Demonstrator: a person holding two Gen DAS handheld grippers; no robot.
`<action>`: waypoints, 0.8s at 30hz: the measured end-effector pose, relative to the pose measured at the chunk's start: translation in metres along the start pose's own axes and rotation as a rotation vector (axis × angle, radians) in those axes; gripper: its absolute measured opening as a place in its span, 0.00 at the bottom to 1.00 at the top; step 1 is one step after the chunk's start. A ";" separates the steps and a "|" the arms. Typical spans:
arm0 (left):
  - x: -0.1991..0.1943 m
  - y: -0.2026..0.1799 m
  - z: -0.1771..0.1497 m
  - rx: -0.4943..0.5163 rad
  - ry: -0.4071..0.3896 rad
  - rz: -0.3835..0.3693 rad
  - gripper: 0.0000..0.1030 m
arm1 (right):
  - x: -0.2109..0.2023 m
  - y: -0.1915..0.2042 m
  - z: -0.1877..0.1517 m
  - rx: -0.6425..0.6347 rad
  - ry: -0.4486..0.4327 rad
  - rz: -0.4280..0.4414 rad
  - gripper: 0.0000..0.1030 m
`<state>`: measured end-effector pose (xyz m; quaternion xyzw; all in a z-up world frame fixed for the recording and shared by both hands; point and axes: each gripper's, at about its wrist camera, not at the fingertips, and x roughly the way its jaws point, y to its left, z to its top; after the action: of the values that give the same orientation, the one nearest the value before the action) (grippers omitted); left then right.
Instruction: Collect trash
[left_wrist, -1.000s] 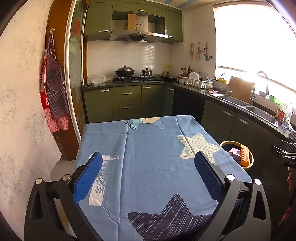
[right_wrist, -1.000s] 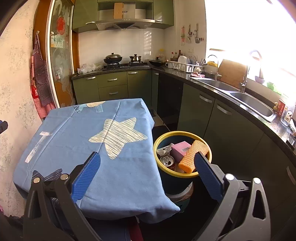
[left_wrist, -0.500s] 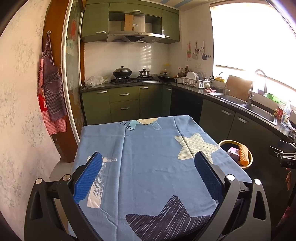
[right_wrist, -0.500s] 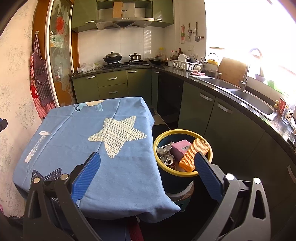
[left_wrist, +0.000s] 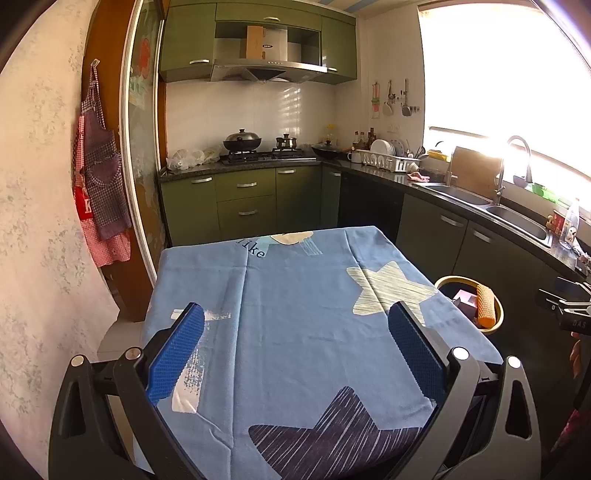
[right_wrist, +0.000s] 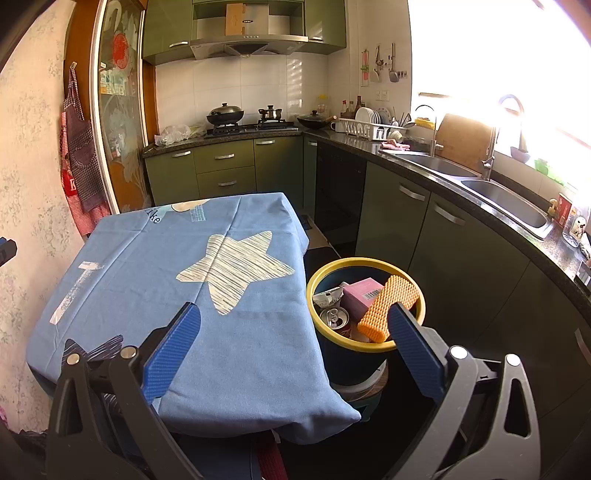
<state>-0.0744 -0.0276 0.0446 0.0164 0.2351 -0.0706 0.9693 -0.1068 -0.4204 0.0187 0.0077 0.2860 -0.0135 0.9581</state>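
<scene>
Green kitchen cabinets (right_wrist: 436, 221) under a dark stone counter (right_wrist: 480, 206) along the back and right. Square surface draped in a blue star-print cloth (left_wrist: 295, 325), bare on top, filling the middle. Round dark-blue bin with a yellow rim (right_wrist: 321, 273) just beside the surface's right edge, standing on a low stool. Inside the bin, piled to the rim: orange bumpy foam sleeve (right_wrist: 388, 306) leaning on the right side, pink cardboard box with a barcode (right_wrist: 360, 295) beside it, silver drink can (right_wrist: 334, 317) top-up at the left, crumpled white wrapper (right_wrist: 327, 295) behind. Left gripper (left_wrist: 295, 354) over the cloth, blue-padded fingers (left_wrist: 177, 350) wide apart, empty. Right gripper (right_wrist: 291, 347) at the cloth's near corner, fingers (right_wrist: 413, 350) likewise spread, empty, one overlapping the bin's rim in view.
</scene>
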 end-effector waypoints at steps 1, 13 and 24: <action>0.000 0.000 0.000 0.001 0.000 -0.001 0.95 | 0.000 0.000 0.000 0.000 0.000 -0.001 0.93; 0.002 -0.001 -0.002 0.000 0.007 -0.007 0.95 | 0.002 0.002 -0.002 -0.001 0.003 0.000 0.93; 0.003 0.000 -0.004 -0.002 0.010 -0.007 0.95 | 0.002 0.003 -0.002 0.000 0.004 0.002 0.93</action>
<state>-0.0736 -0.0282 0.0396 0.0151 0.2403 -0.0735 0.9678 -0.1060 -0.4179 0.0154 0.0078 0.2882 -0.0127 0.9575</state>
